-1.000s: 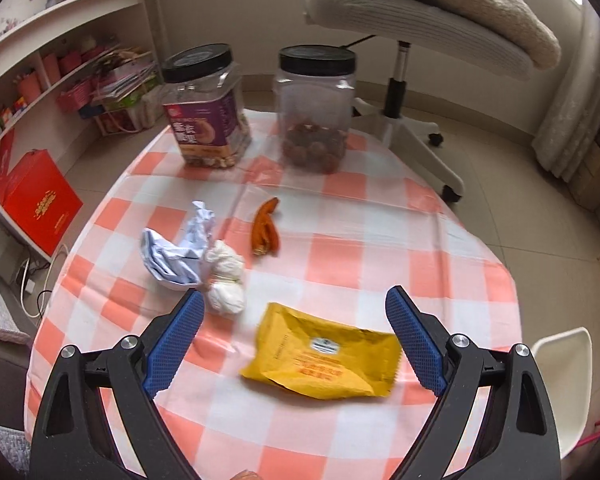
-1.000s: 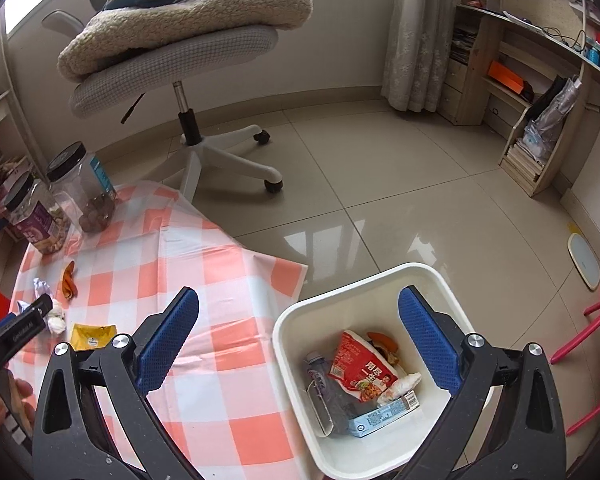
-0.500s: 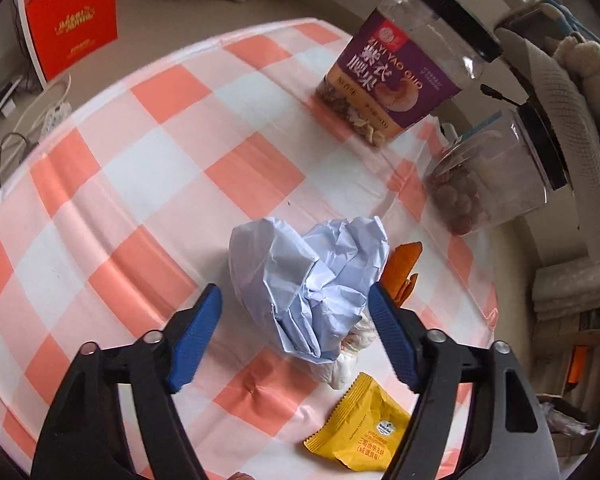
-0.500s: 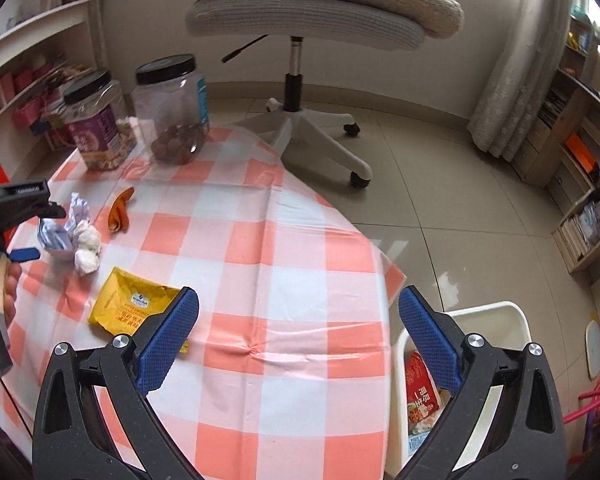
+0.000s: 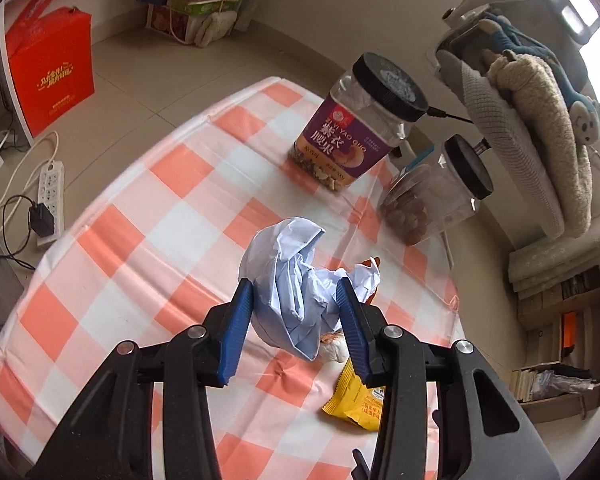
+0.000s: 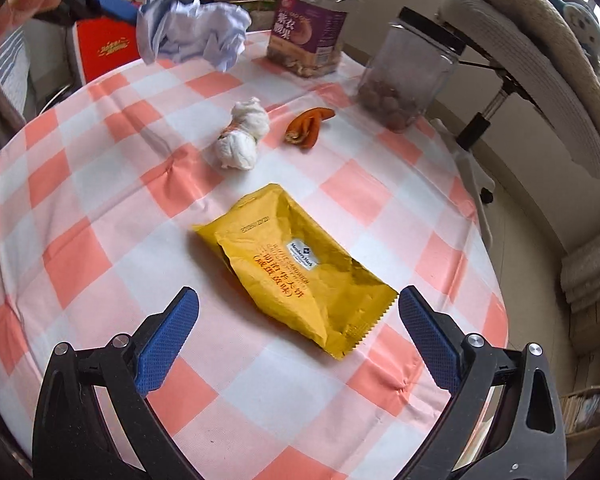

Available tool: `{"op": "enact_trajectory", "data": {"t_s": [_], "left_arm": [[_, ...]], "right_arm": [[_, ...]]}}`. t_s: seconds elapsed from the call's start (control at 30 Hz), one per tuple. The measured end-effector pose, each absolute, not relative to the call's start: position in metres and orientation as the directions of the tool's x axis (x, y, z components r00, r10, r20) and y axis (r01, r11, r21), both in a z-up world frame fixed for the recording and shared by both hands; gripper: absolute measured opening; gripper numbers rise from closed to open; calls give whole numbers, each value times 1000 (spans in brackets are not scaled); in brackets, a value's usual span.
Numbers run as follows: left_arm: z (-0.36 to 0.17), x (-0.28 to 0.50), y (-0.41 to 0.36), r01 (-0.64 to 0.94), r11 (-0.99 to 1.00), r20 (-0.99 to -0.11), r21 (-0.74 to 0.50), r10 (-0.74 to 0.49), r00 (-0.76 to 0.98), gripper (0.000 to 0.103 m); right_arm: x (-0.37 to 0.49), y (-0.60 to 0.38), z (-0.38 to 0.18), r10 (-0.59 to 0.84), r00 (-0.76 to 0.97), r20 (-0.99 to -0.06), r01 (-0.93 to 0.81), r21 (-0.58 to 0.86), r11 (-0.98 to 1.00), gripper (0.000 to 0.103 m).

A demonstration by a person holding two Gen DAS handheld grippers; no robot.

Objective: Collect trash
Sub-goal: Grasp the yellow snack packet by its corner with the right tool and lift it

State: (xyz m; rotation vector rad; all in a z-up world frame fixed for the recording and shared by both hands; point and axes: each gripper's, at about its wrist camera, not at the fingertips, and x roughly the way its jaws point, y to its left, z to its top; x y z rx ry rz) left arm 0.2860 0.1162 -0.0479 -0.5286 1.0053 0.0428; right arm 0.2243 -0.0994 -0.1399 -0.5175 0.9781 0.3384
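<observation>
My left gripper (image 5: 296, 304) is shut on a crumpled pale blue paper (image 5: 296, 280) and holds it above the checked table; the paper (image 6: 192, 36) also shows lifted at the top left of the right wrist view. My right gripper (image 6: 296, 320) is open and empty, just in front of a yellow snack wrapper (image 6: 296, 260) lying flat on the table. The wrapper's corner (image 5: 356, 400) shows below the left gripper. A white tissue wad (image 6: 242, 134) and an orange peel (image 6: 308, 126) lie beyond the wrapper.
A purple-labelled nut jar (image 5: 360, 136) and a clear jar of brown nuts (image 5: 432, 200) stand at the table's far edge. An office chair with a cushion (image 5: 532, 120) is behind them. A red bag (image 5: 48, 68) and a power strip (image 5: 50, 196) are on the floor.
My left gripper closed on the blue paper and lifted it off the table. My right gripper swung from the bin side to just above the yellow wrapper.
</observation>
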Motion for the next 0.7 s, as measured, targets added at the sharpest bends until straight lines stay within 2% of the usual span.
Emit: {"op": "enact_trajectory", "data": {"t_s": [0.07,0.2,0.27,0.3,0.33,0.37,0.4,0.43,0.5,0.6,0.7], "left_arm": [[-35,275,121,-250,881,-800,-402,-205,564,43],[-18,256,131,-239,872,-779,-426,-220,588,43],[-14,251,139,-242,860,-769,-449,-234,595,43],[-13,250,142,-243,856,-765,-456,-238,598,44],[-12,249,145,-243,856,-763,-457,-236,601,44],[-11,248,146,-243,859,-763,-451,-230,604,44],[-11,248,146,-243,863,-765,-443,-223,604,44],[-11,247,147,-243,866,-767,-437,-218,604,44],[-12,246,147,-241,868,-768,-435,-218,602,44],[-11,243,147,-233,872,-766,-431,-217,605,44],[-8,240,143,-219,881,-761,-419,-210,614,44]], "right_arm": [[234,-97,-146,30,508,-861,-498,-265,826,96],[259,-95,-165,27,425,-905,-508,-214,834,76],[267,-100,-164,54,421,-906,-478,-170,862,74],[271,-102,-163,73,402,-913,-465,-134,875,67],[273,-104,-163,97,392,-915,-452,-99,886,54],[276,-106,-161,104,390,-915,-433,-83,898,46],[278,-108,-159,107,388,-916,-411,-68,909,28],[280,-109,-158,113,384,-916,-388,-49,920,19],[280,-114,-151,142,382,-913,-345,2,939,11],[274,-122,-137,191,389,-901,-283,80,956,5],[275,-129,-124,231,404,-885,-228,147,963,4]]}}
